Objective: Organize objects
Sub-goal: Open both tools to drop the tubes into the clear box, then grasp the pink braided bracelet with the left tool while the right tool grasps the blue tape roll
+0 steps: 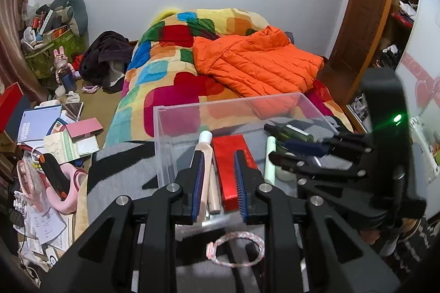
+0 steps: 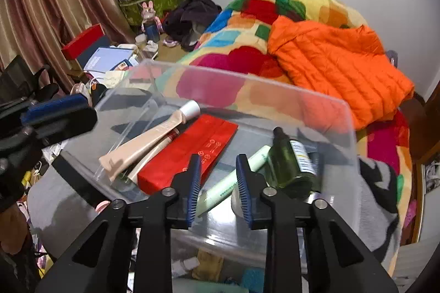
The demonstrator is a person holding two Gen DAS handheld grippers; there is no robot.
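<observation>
A clear plastic box point(image 1: 176, 133) point(image 2: 302, 111) stands on a grey blanket at the foot of the bed. Inside lie a red carton point(image 1: 225, 147) point(image 2: 192, 152), a beige tube with a white cap point(image 1: 205, 144) point(image 2: 154, 139), a pale green tube point(image 1: 271, 144) point(image 2: 233, 180) and a dark green bottle point(image 1: 297, 134) point(image 2: 288, 166). My left gripper point(image 1: 219, 155) point(image 2: 90, 107) hovers at the box's near left side, open, holding nothing. My right gripper point(image 2: 218, 158) point(image 1: 279, 149) hangs over the pale green tube, slightly open, pads not pressing it. A pink-white braided bracelet point(image 1: 236, 249) lies under the left gripper.
An orange puffer jacket point(image 1: 255, 64) point(image 2: 338, 67) lies on the patchwork quilt point(image 1: 165, 73) beyond the box. Books, papers and boxes point(image 1: 55, 136) crowd the floor to the left. A wooden wardrobe point(image 1: 365, 18) stands at the right, a curtain point(image 2: 55, 4) at the left.
</observation>
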